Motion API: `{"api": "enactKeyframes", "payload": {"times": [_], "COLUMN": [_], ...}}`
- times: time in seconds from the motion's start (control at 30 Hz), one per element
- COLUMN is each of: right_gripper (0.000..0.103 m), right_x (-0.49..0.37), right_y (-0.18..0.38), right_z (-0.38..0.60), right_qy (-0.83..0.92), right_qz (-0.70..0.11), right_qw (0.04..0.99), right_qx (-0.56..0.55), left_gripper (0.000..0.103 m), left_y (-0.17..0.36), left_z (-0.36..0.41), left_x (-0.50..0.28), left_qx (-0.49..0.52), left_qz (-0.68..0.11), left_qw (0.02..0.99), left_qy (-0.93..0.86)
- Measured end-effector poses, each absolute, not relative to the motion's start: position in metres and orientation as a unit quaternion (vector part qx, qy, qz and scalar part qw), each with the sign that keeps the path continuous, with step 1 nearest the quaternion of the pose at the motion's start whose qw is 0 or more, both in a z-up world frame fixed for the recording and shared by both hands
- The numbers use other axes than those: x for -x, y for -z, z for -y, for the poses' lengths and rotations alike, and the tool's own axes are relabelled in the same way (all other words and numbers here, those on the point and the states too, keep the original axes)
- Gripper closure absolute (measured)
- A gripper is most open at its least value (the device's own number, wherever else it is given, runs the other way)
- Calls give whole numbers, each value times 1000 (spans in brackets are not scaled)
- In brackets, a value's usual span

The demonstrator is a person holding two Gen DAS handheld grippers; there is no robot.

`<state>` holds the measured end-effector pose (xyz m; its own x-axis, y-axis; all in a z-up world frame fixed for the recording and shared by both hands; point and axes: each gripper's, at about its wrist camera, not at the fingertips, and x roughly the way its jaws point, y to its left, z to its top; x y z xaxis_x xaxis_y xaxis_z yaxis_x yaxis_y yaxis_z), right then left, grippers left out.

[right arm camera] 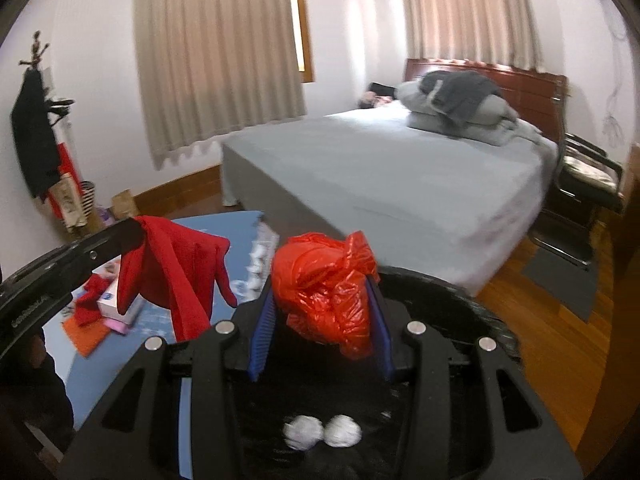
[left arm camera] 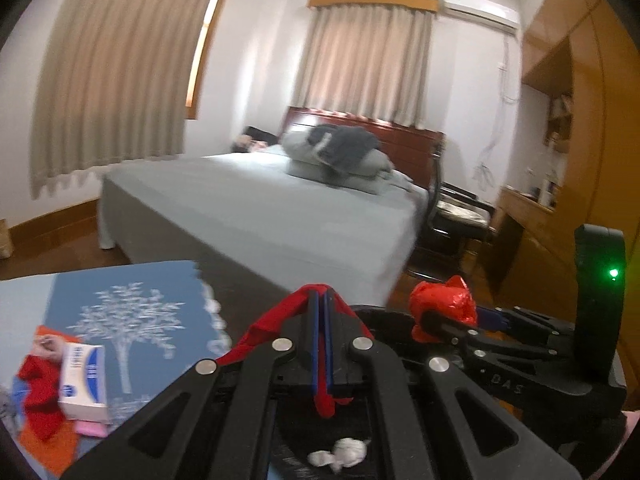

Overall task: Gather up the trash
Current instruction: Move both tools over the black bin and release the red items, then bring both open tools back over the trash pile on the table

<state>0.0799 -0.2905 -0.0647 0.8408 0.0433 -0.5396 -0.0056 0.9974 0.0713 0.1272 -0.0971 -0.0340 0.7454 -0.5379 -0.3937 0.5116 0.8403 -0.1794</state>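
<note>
My left gripper (left arm camera: 321, 300) is shut on a red cloth-like strip (left arm camera: 276, 316), which hangs from it in the right wrist view (right arm camera: 176, 276). My right gripper (right arm camera: 324, 292) is shut on a crumpled red plastic bag (right arm camera: 324, 288), also seen in the left wrist view (left arm camera: 442, 306). Both are held over a black bin (right arm camera: 472, 300). Two white crumpled paper balls (right arm camera: 320, 432) lie at the bin's bottom, also seen in the left wrist view (left arm camera: 340, 454).
A blue table (left arm camera: 132, 312) at the left carries a white box (left arm camera: 82, 380), red and orange scraps (left arm camera: 40, 400). A grey bed (left arm camera: 260, 208) stands behind, a chair (left arm camera: 456, 216) and wooden cabinets (left arm camera: 560, 160) to the right.
</note>
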Motion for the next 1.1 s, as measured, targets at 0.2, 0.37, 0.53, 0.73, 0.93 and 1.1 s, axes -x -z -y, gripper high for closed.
{"api": "enactKeyframes", "payload": {"times": [0.2,0.37,0.53,0.73,0.93,1.1], "right_gripper": [61,59,38,10,7,7], "right_x": [-63,-57,-57,-55,-65,-79], "right_y": [77,90,97,93,88,91], "right_z": [331,349,355,348,320,279], "right_qy": [29,51,65,71,36,-6], "right_qz": [-287,-293,-296,-278,-275,-281], "right_qw": [957,954,951,957,960,959], "right_qx": [-43,-49,-53,-50,-42,-40], "left_gripper": [101,99,68,40,22,17], "left_y": [45,57,67,64,61,61], "left_z": [146,169,165,130,70,22], "left_x": [-127,-131,-134,-129,-126,-118], "left_qx": [23,16,17,9,16,4], "left_qz": [-238,-261,-282,-266,-254,-245], "left_qw": [916,902,898,921,946,960], "left_qy": [323,342,337,285,203,135]}}
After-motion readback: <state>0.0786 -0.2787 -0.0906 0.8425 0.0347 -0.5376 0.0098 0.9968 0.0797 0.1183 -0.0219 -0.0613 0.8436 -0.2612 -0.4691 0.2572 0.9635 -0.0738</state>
